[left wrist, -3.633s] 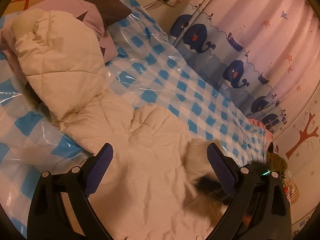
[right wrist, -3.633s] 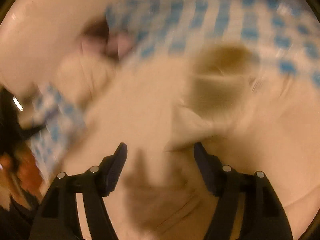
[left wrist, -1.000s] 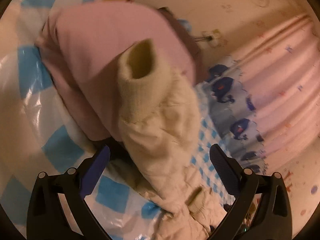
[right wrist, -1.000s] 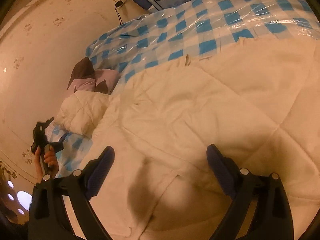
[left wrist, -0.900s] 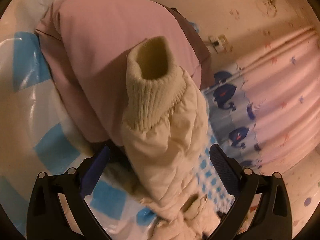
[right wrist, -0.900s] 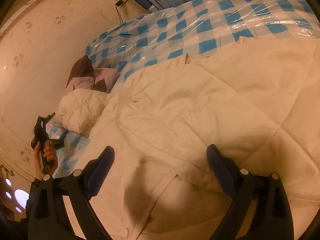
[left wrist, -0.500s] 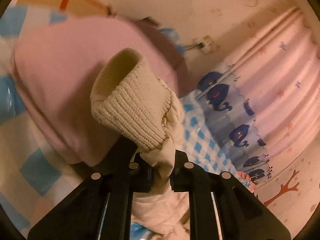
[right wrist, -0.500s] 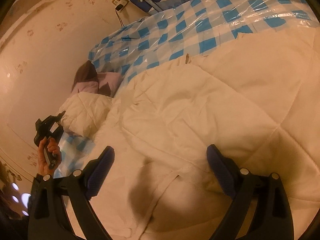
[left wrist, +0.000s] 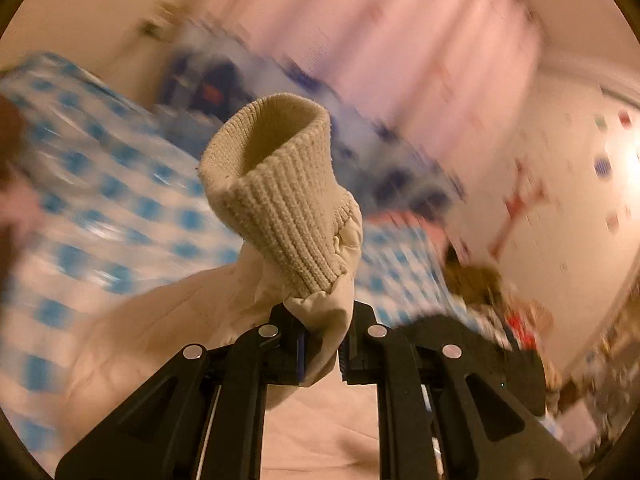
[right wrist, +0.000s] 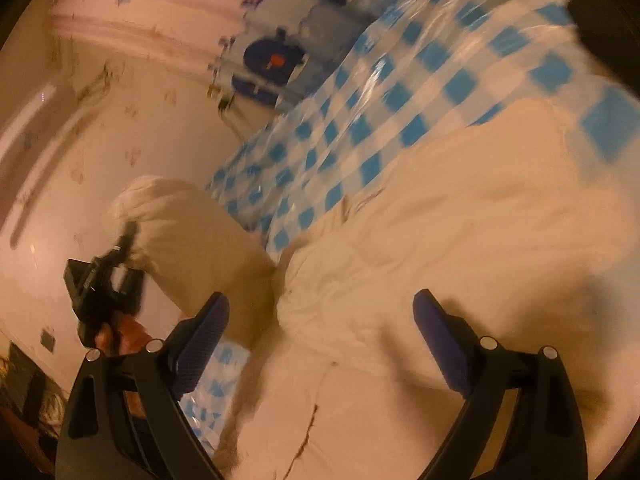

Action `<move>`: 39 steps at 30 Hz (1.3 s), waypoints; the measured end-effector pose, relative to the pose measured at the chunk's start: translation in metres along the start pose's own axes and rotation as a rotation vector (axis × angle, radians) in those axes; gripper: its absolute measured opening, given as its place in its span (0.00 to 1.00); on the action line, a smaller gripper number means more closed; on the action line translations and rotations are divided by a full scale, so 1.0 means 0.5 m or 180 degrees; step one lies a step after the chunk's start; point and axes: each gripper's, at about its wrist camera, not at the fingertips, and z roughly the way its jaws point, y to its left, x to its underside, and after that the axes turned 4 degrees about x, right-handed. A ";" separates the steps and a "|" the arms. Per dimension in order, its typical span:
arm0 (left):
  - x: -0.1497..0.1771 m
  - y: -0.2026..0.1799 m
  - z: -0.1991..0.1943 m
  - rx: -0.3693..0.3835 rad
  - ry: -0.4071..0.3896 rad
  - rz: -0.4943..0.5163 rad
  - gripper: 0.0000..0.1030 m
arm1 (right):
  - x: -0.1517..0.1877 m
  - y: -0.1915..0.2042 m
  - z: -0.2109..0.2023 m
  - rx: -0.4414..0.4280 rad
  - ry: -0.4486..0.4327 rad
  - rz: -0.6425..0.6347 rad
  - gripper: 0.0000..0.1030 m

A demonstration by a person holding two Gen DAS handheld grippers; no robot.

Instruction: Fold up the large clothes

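Just one sleeve; two tools

Curtain blurred; its prints perhaps whales.

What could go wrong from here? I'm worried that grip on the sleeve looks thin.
The left gripper pinches only a bunched bit of sleeve below the knitted cuff, so the fabric might slip out as the heavy jacket drags. The right gripper is open above the jacket and holds nothing, so the body could shift or bunch on the slick checked cover.
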 end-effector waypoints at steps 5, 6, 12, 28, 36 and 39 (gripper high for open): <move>0.217 -0.113 0.273 -0.0176 0.1050 0.0479 0.12 | 0.000 -0.118 -0.071 -0.0196 -0.0245 0.0561 0.87; 0.270 -0.123 0.323 -0.0366 0.1381 0.0671 0.17 | -0.002 -0.150 -0.073 -0.0296 -0.0219 0.0812 0.87; 0.378 -0.200 0.364 -0.0730 0.1988 0.1628 0.55 | -0.024 -0.173 -0.108 -0.0468 -0.0351 0.0972 0.87; 0.123 0.114 0.098 -0.1215 0.1197 0.0584 0.85 | -0.052 0.013 0.094 0.0654 0.0334 -0.0341 0.91; 0.196 0.274 0.090 -0.1334 0.1595 0.0034 0.85 | -0.041 0.036 0.112 0.1323 0.0428 -0.0856 0.87; 0.143 0.216 0.069 -0.1284 0.1259 0.0359 0.85 | -0.059 0.105 0.108 0.1541 0.0154 -0.1316 0.88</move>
